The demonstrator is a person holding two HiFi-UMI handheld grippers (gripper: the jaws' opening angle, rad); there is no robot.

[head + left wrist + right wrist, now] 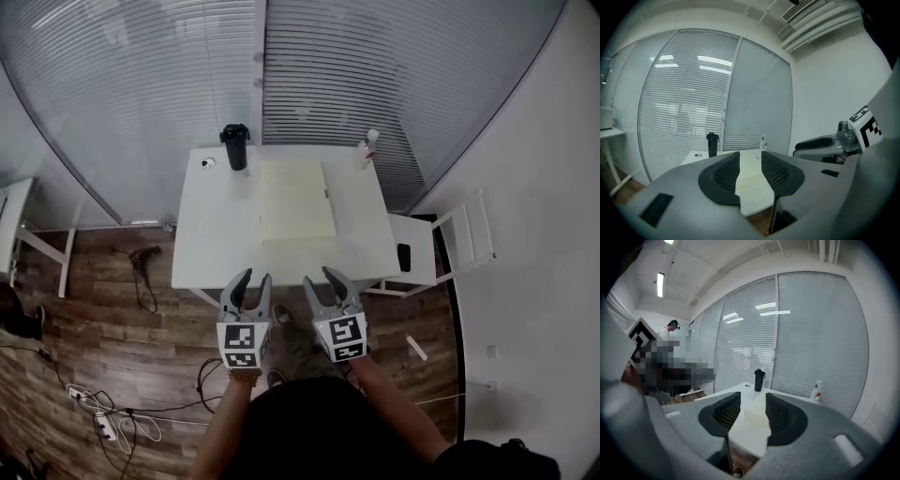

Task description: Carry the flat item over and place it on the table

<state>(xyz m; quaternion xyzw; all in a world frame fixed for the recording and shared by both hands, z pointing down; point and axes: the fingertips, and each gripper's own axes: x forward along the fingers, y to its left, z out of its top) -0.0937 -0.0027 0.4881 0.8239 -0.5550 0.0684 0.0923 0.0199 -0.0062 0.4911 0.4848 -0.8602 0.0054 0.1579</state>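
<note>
An office meeting room: glass walls (141, 94) with slatted blinds (375, 84), white table (216, 234), white chair (464, 234), wood floor (103, 319).

Bright, even indoor light fills all three views. A ceiling strip light (661, 284) glows at ten o'clock in the right gripper view, and lamp reflections streak the glass wall (811, 333) at twelve o'clock. Fisheye bending curves every edge; corners darken, and the nearest foreground looks soft.
</note>
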